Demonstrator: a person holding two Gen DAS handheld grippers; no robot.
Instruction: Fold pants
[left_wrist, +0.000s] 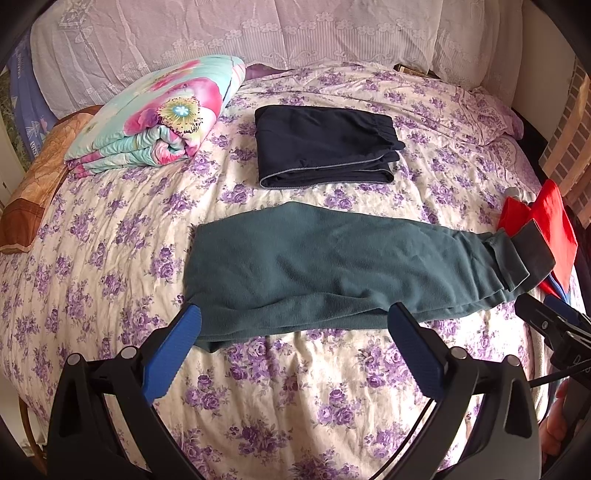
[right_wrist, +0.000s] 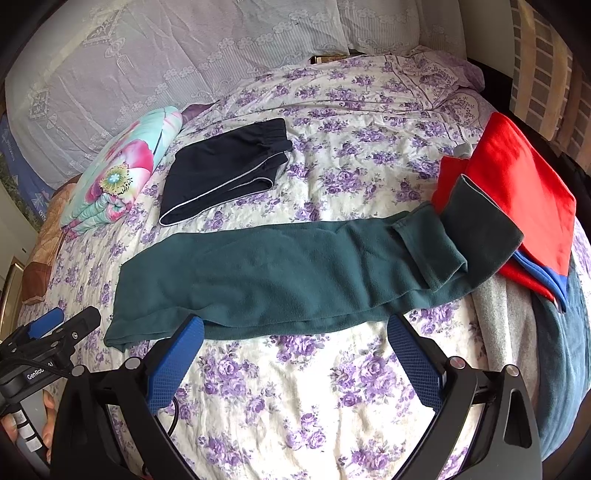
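Dark green fleece pants (left_wrist: 332, 269) (right_wrist: 280, 280) lie stretched across the flowered bed, folded lengthwise, waistband end at the right resting on red cloth. My left gripper (left_wrist: 295, 317) is open, its blue fingertips just above the pants' near edge, nothing between them. My right gripper (right_wrist: 295, 325) is open too, hovering at the near edge further right. In the right wrist view the left gripper (right_wrist: 70, 325) shows at the lower left; in the left wrist view the right gripper (left_wrist: 550, 314) shows at the right edge.
Folded navy pants (left_wrist: 325, 147) (right_wrist: 225, 177) lie behind the green pair. A folded floral quilt (left_wrist: 159, 118) (right_wrist: 118, 177) sits at the back left. Red and blue clothes (right_wrist: 517, 199) pile up at the right. Lace-covered pillows (left_wrist: 258, 29) line the headboard.
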